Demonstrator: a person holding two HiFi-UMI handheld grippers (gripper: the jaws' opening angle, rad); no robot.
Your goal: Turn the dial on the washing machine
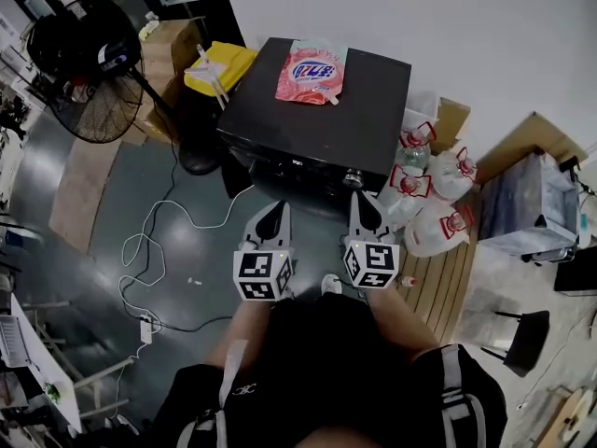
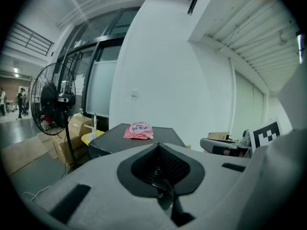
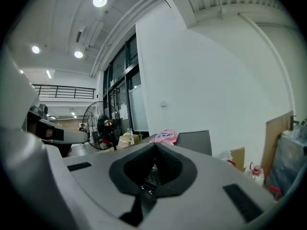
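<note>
Head view: the dial [image 1: 353,179] is sitting just ahead of the right gripper [image 1: 360,200], on the washing machine [image 1: 317,110] front. It is probably rigid and smooth, so pinching its rim looks best.
Left gripper view: the left gripper [image 2: 159,150] is pointing at the machine, jaws together and empty.
Right gripper view: the jaws are pressing together on nothing.

No legible text; only an unreadable blue logo on the pink pouch [image 1: 312,71]

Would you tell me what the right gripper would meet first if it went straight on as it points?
Probably the washing machine, at its front by the dial; depth is hard to judge.
</note>
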